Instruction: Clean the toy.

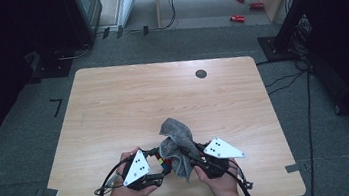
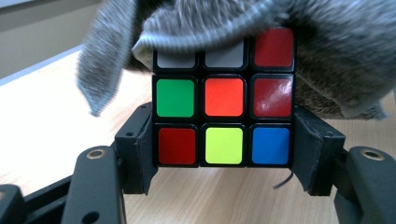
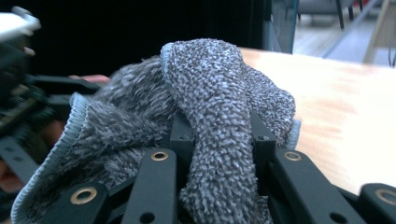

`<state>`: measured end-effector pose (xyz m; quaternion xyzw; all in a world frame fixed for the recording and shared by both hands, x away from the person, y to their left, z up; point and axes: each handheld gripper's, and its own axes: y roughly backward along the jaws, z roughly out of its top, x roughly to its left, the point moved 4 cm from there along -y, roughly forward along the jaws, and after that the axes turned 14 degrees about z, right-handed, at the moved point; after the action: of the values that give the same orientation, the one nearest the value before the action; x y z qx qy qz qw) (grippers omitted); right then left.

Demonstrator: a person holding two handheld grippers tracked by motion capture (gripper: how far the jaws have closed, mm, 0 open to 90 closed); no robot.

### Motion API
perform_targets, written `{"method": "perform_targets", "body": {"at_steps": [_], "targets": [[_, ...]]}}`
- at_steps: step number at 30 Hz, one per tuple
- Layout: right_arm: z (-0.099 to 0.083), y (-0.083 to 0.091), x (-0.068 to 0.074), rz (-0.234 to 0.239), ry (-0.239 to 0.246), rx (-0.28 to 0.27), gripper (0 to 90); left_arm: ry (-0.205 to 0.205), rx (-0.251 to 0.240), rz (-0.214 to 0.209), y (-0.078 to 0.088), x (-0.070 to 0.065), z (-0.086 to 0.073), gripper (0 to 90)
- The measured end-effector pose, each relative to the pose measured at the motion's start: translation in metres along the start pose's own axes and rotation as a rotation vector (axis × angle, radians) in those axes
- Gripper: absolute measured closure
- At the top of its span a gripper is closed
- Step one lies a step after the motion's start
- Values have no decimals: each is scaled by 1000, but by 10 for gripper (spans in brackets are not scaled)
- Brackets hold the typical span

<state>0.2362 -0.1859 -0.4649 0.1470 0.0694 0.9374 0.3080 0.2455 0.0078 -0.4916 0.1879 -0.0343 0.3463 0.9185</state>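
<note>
The puzzle cube [image 2: 224,96] sits clamped between the fingers [image 2: 135,149] of the left gripper [image 1: 157,169], held above the near edge of the desk [image 1: 113,105] by its two side faces at the bottom layer, with the face of red, green, orange, yellow and blue stickers turned toward the left gripper view. It is a hard, square-edged plastic block and probably fairly light, so the flat side faces give the pads a sure seat; its glossy stickers look slick, though, and the layers of such a cube can twist, so a hold across a single layer, as here, may let the upper layers turn under a push. The grey cloth [image 3: 219,116] is the opposite sort of thing: soft, fluffy terry with a stitched hem, limp and light, draping over the top row of the cube and hanging down beside it. The right gripper [image 1: 199,161] has its fingers [image 3: 180,135] pinched on a bunched fold of that cloth, which bulges out above and around them. A gathered fold like this seems the best place to take it, since a single edge would likely slip out or trail. Rubbed against the cube, the cloth should give way rather than scratch, while the cube needs firm bracing.
</note>
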Motion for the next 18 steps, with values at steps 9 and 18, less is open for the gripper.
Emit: {"method": "perform_targets", "body": {"at_steps": [9,18], "targets": [[11,0,22,75,52,-20,710,-19,9,-15,-2,-6,1,346],[6,7,-2,-13,-13,1,714,48,-25,-42,4,3,6,346]]}}
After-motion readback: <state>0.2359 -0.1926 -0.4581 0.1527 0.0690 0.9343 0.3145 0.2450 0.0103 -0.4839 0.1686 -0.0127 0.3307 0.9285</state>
